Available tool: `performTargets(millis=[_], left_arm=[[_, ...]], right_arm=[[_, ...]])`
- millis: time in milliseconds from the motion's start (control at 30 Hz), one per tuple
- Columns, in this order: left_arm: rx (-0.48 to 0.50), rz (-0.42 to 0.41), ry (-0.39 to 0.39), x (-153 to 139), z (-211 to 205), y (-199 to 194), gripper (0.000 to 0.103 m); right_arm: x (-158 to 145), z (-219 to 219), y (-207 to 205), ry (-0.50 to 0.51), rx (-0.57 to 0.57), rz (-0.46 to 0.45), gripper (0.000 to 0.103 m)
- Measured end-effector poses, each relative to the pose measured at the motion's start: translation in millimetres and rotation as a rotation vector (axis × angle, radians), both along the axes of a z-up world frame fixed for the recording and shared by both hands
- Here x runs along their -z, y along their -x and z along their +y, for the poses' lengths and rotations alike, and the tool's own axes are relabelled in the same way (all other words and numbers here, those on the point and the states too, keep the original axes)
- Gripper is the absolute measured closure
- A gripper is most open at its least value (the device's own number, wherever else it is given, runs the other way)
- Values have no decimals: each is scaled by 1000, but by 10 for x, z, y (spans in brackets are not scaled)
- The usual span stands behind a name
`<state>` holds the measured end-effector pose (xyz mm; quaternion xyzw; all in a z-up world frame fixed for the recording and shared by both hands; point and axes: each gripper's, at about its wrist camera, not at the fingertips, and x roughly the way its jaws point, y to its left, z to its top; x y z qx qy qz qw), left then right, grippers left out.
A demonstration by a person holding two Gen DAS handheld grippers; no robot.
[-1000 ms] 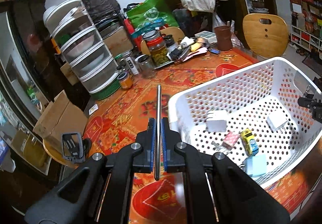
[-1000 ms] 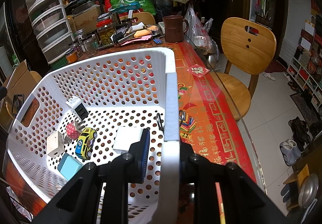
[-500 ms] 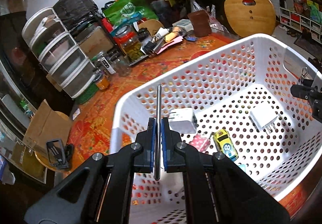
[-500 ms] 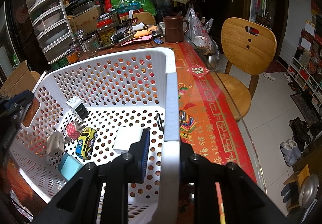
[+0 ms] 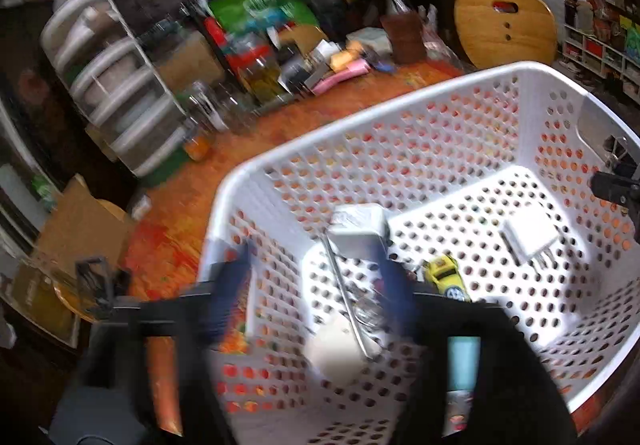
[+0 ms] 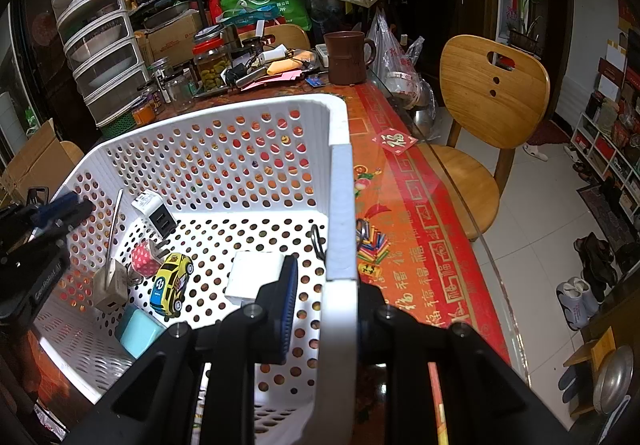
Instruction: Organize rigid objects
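My left gripper [image 5: 316, 285] hangs over the near-left corner of the white perforated basket [image 5: 360, 117], its jaws opening wide. A thin metal rod [image 5: 348, 297] lies loose between the fingers, touching neither pad; it leans on a beige adapter [image 5: 334, 351]. In the right wrist view the rod [image 6: 113, 233] stands slanted against the basket's left wall beside the left gripper [image 6: 52, 213]. My right gripper [image 6: 326, 309] is shut on the basket's rim [image 6: 340, 245]. On the basket floor are a yellow toy car [image 6: 172, 283], a white charger [image 6: 256, 277], a white plug [image 6: 154, 211] and a teal box [image 6: 138, 327].
The basket sits on a red-orange patterned table [image 6: 404, 205]. Jars [image 6: 210, 65], a brown mug [image 6: 346, 57] and stacked clear drawers [image 6: 104, 57] crowd the far side. Crayons [image 6: 374, 245] lie just right of the basket. A wooden chair [image 6: 492, 85] stands at the table's right edge.
The left gripper came down over the basket with the rod pinched, then opened and let the rod go into the basket. The right gripper has kept still on the rim.
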<state>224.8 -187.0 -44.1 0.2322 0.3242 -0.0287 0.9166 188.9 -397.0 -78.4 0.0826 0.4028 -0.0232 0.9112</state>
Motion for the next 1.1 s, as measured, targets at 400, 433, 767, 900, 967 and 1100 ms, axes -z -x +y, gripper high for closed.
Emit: performTargets(millis=[400, 433, 767, 900, 967, 1100], left_arm=[[11, -75, 42, -138, 133, 227, 1], [8, -75, 56, -158, 175, 256, 1], [-36, -146, 262, -451, 839, 704, 1], [-79, -210, 326, -641, 1153, 1041, 1], [-80, -244, 378, -753, 1323, 1275, 1], [-82, -253, 429, -916, 1543, 1674, 1]], right_arm=[[7, 5, 4, 9, 9, -2, 82], [8, 6, 10, 13, 19, -5, 82], [-347, -71, 373, -35, 55, -116, 78], [-718, 18, 893, -29, 27, -286, 1], [-868, 133, 1149, 15, 20, -351, 0], [-1054, 428, 1535, 110, 17, -383, 0]])
